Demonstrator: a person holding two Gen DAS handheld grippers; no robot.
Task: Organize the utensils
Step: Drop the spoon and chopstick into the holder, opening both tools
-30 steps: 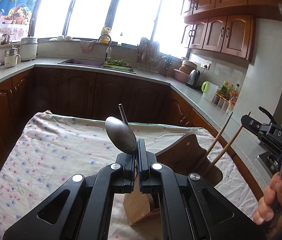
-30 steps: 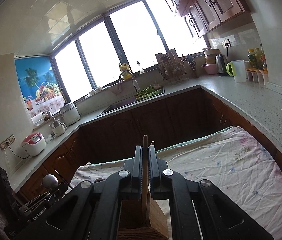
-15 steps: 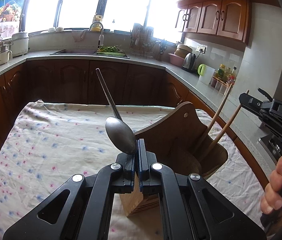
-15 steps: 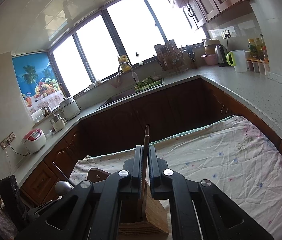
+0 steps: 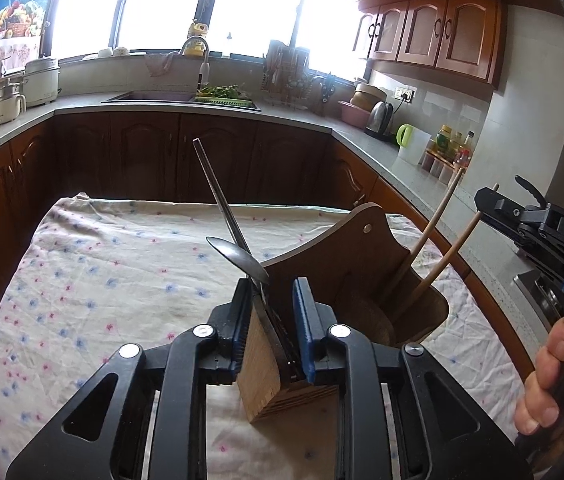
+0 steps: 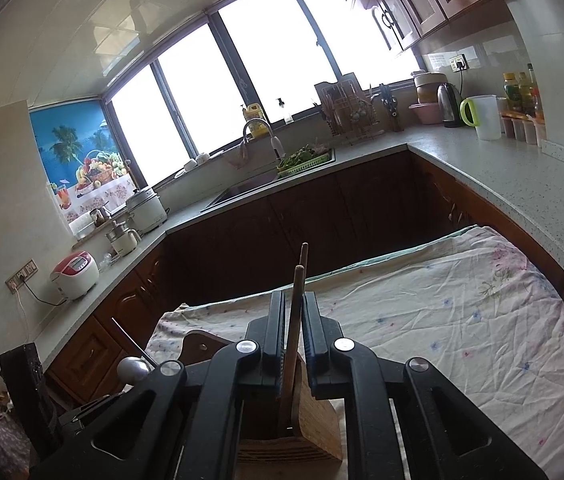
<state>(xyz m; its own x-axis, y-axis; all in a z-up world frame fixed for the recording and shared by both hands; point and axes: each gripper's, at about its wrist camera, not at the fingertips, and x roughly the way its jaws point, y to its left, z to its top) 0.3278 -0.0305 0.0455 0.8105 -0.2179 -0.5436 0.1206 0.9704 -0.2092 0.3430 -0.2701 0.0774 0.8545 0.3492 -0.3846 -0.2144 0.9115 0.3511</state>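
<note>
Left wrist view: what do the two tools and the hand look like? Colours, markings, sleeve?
The left tool is matte black, with angular linkage arms that have triangular cut-outs and silver round pivot screws. Its fingers carry blue ribbed pads. The right tool is black as well, with white "DAS" lettering and a small blue part. The bare right hand grips its handle; no sleeve or cable shows.

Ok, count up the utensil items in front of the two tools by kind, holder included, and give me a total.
Metal spoon: 1
Wooden chopsticks: 2
Wooden holder: 1
Total: 4
</note>
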